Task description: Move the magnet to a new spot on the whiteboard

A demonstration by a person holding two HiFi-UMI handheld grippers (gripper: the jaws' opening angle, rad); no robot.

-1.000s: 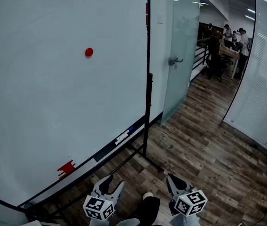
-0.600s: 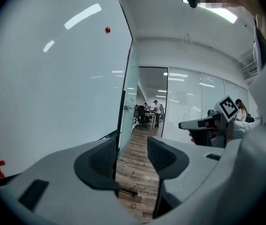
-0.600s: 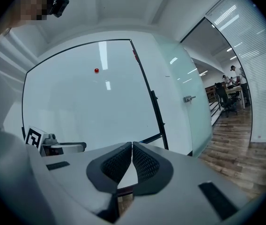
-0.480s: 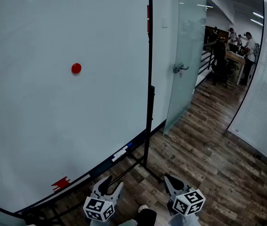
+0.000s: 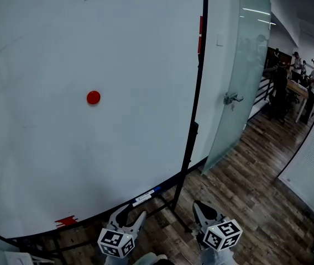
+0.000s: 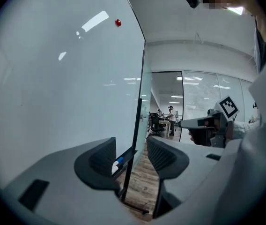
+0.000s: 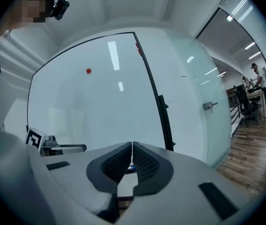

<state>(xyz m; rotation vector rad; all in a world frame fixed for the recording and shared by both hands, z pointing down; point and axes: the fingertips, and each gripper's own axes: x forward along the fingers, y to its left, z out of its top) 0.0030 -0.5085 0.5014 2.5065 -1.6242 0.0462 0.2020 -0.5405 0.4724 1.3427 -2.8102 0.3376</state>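
High on whiteboard (image 5: 41, 164), at 11 o'clock from both grippers: red magnet (image 5: 93, 97), well apart from them. Left gripper (image 5: 129, 216) jaws apart, empty. Right gripper (image 5: 200, 208) jaws pressed together, empty. Magnet likely light, rigid, clingy; pinch across its rim.

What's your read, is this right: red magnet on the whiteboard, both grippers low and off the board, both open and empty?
One thing is off: only the left gripper is open. The right gripper is shut, jaws together with nothing between them, as the right gripper view shows. The rest stands: red magnet on the whiteboard, both grippers low, off the board, empty.
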